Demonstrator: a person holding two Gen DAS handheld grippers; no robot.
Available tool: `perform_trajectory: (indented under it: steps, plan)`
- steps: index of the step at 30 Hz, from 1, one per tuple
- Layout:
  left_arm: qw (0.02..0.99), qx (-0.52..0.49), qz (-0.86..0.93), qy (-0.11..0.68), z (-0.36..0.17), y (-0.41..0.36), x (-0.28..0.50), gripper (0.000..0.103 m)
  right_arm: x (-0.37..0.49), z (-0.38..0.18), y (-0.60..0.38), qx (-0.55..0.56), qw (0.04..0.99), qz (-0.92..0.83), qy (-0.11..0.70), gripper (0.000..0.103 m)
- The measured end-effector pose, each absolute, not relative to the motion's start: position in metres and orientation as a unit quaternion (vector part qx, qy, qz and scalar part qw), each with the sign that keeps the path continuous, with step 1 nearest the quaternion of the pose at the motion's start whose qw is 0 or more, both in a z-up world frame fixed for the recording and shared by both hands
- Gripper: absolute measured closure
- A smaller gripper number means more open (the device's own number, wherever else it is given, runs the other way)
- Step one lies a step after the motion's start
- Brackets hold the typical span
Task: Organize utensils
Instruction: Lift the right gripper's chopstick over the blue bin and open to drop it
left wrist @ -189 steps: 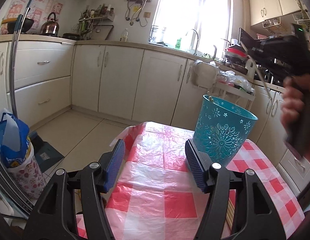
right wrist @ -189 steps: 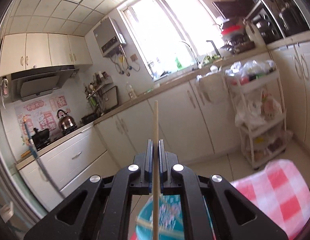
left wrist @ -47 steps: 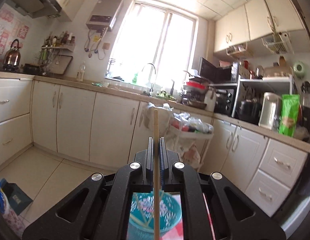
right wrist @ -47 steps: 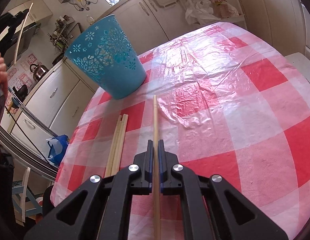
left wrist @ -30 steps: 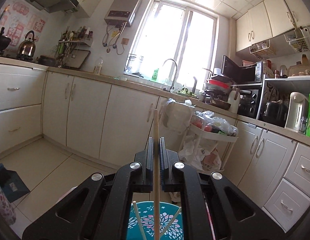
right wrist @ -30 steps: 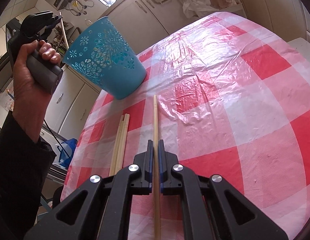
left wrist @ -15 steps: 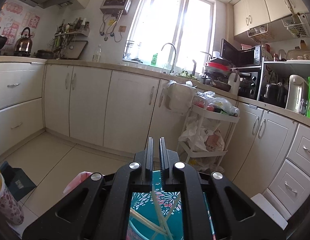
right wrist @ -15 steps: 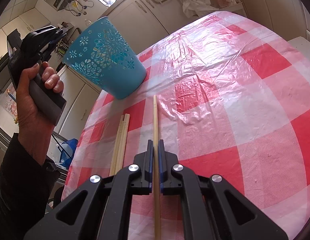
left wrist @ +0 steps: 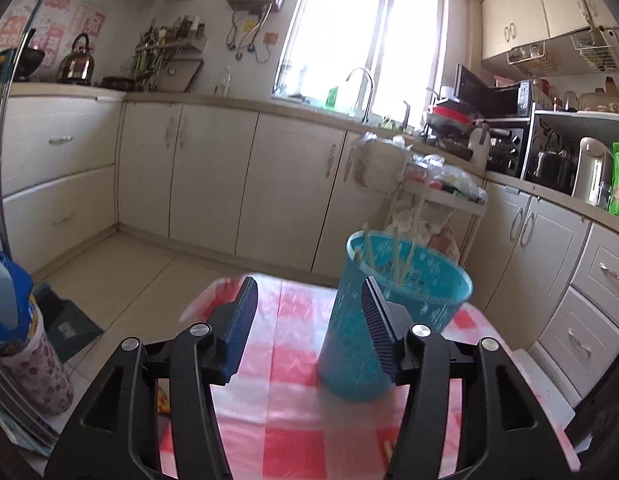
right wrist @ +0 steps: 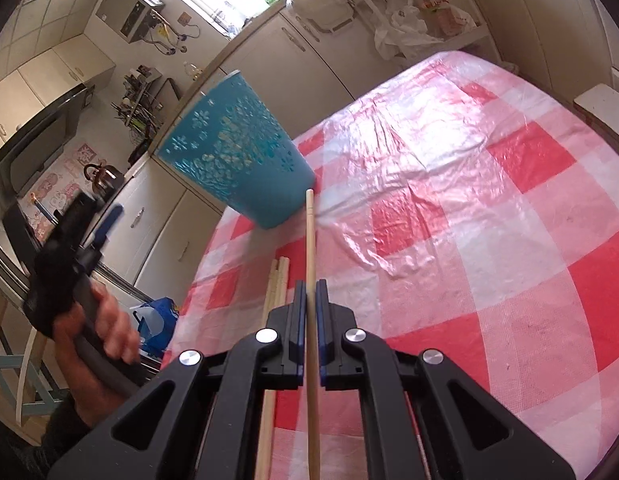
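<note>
Since 0.5 s ago: left gripper (left wrist: 309,320) jaws gone from shut to wide apart, nothing between; it now sits lower, beside the teal basket (left wrist: 393,320) instead of above it.

Left gripper, right wrist view (right wrist: 105,222): held in person's hand (right wrist: 105,332), off table edge, blurred.
Basket: on red/white check tablecloth (right wrist: 489,200), upright. Holds approx 3 chopsticks (left wrist: 397,258), tips up, leaning on rim.
Right gripper (right wrist: 308,308): clamped on one chopstick (right wrist: 309,240); long axis runs fwd along fingers, far tip pointing at basket base, close to it.
Loose chopsticks (right wrist: 278,280): 2–3 on cloth just left of held one, roughly parallel, pointing twd basket.
</note>
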State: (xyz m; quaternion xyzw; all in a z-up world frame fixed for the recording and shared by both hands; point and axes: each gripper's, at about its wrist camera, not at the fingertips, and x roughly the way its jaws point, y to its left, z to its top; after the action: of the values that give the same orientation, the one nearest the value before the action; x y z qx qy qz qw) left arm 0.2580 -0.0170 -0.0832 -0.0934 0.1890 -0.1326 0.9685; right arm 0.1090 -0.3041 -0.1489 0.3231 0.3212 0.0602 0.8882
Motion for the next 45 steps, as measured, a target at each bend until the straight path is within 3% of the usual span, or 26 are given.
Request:
perform_trajectory:
  steps: [6, 22, 30, 39, 42, 45]
  plan:
    - [0.956, -0.114, -0.119, 0.242, -0.131, -0.003, 0.252, 0.052, 0.115, -0.104, -0.298, 0.314, 0.906, 0.078, 0.272, 0.097]
    - [0.955, -0.145, -0.126, 0.225, -0.133, 0.011, 0.249, 0.039, 0.258, 0.042, -0.254, 0.235, 0.962, 0.110, 0.090, 0.097]
    - [0.952, -0.158, -0.130, 0.226, -0.136, 0.015, 0.250, 0.039, 0.333, 0.018, -0.250, 0.209, 0.966, 0.055, 0.140, 0.097]
    - [0.951, -0.163, -0.131, 0.230, -0.137, 0.017, 0.252, 0.037, 0.338, -0.018, -0.242, 0.165, 0.962, 0.038, 0.216, 0.097]
    - [0.950, -0.165, -0.129, 0.231, -0.137, 0.017, 0.253, 0.036, 0.329, -0.023, -0.238, 0.152, 0.961, 0.044, 0.228, 0.084]
    - [0.950, -0.167, -0.125, 0.232, -0.137, 0.016, 0.253, 0.034, 0.314, -0.025, -0.238, 0.154, 0.960, 0.048, 0.231, 0.082]
